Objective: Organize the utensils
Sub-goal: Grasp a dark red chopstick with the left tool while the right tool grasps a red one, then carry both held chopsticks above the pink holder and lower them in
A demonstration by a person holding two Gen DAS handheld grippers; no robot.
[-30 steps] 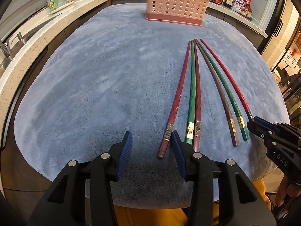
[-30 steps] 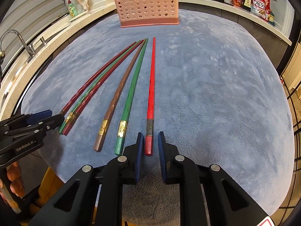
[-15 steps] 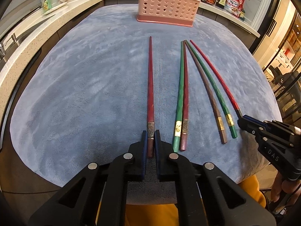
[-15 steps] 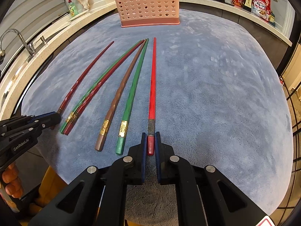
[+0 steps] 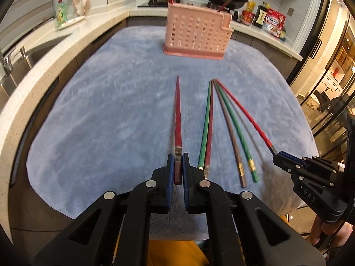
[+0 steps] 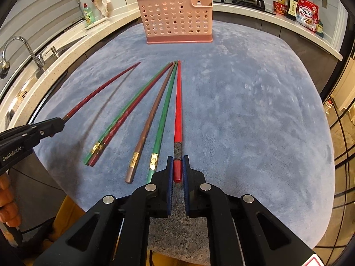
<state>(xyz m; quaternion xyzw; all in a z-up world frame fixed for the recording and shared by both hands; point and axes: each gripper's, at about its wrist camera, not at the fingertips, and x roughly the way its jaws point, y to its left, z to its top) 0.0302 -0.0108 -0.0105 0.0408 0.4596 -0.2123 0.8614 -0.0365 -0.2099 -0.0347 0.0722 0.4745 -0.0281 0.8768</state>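
Left half of cloth [image 5: 99, 122]: bare, open from near edge to far edge.
Right half of cloth: bare beyond the bright red chopstick [image 6: 178, 115], open to the right edge.
Middle strip: four chopsticks [image 6: 142, 133] lay fanned, tips converging toward the far edge.
Far edge: pink holder [image 6: 177, 17] stood upright, blocking the centre; gaps lay at both its sides.
Corridor ahead of dark red chopstick [image 5: 177, 115]: clear cloth up to the holder.
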